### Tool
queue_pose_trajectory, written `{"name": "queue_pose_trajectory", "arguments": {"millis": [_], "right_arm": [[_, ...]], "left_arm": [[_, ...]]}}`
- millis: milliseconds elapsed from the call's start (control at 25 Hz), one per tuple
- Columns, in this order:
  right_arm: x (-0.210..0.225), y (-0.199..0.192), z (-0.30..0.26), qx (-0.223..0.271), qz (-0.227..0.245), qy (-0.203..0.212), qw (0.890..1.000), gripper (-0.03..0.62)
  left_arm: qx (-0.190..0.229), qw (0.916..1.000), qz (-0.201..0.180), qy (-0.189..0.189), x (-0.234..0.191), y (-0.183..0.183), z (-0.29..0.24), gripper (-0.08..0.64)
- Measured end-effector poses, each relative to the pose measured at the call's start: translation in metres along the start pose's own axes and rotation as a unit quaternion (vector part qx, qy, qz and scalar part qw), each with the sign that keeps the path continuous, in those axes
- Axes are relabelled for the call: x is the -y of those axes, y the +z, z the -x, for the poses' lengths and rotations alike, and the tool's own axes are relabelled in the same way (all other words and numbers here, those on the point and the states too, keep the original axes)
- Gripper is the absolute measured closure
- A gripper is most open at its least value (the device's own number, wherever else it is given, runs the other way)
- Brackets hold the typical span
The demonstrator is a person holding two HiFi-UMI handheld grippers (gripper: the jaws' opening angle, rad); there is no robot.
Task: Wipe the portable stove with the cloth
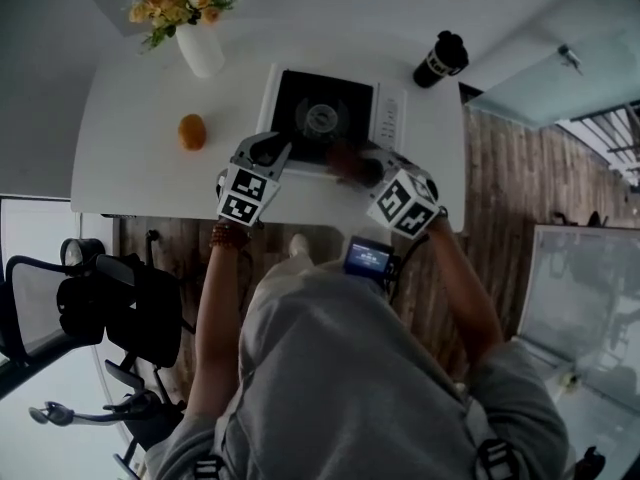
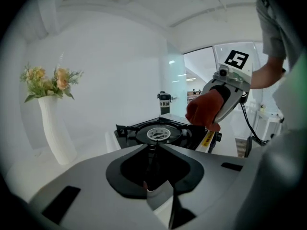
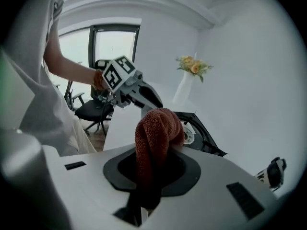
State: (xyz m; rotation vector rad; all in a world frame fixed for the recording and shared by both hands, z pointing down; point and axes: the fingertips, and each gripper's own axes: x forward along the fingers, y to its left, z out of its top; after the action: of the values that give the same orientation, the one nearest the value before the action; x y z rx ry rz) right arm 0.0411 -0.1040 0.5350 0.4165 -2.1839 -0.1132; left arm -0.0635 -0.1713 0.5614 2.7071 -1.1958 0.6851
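1. My left gripper (image 1: 275, 153) is at about 7 o'clock on the portable stove (image 1: 325, 113). Its fingers are pinched nearly together on the stove's near rim, and the round burner plate sits dead ahead of the tips.
2. My right gripper (image 1: 372, 168) is at roughly 5 o'clock on the stove. Its fingers are clamped on the cloth (image 3: 156, 128), a rusty-red towel bunched up into a fat lump that sticks out past the tips.
3. The cloth lump hangs over the stove's near right edge. Can't say whether it's actually touching the metal.
4. The stove sits on the white table (image 1: 140, 138) with its control panel on the 3 o'clock side.
5. Other stuff around the stove:
   - a white vase (image 1: 200, 48) of flowers at 10 o'clock
   - an orange fruit (image 1: 192, 131) at 9 o'clock
   - a black bottle (image 1: 440, 60) at 2 o'clock
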Motion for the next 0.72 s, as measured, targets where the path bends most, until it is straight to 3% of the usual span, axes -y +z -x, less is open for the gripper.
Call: {"name": "queue_pose_trajectory", "arguments": {"millis": [40, 120, 200, 360, 720], "right_arm": [[-0.002, -0.003, -0.008, -0.019, 0.019, -0.006, 1.000, 0.515], [-0.005, -0.007, -0.022, -0.055, 0.056, -0.017, 0.997, 0.515], [-0.010, -0.011, -0.032, -0.085, 0.076, -0.015, 0.993, 0.515], [-0.011, -0.016, -0.043, -0.119, 0.080, -0.002, 0.990, 0.515], [-0.012, -0.013, -0.051, -0.171, 0.070, 0.044, 0.982, 0.518]], "left_arm": [[0.006, 0.9998, -0.013, -0.011, 0.005, 0.001, 0.001, 0.461], [0.010, 0.9987, -0.031, -0.040, 0.017, 0.000, 0.005, 0.377], [0.004, 0.9983, -0.030, -0.051, 0.022, -0.002, 0.008, 0.347], [-0.011, 0.9996, -0.016, -0.022, 0.013, -0.016, 0.011, 0.322], [0.002, 0.9982, 0.058, -0.012, 0.001, -0.025, 0.012, 0.325]]}}
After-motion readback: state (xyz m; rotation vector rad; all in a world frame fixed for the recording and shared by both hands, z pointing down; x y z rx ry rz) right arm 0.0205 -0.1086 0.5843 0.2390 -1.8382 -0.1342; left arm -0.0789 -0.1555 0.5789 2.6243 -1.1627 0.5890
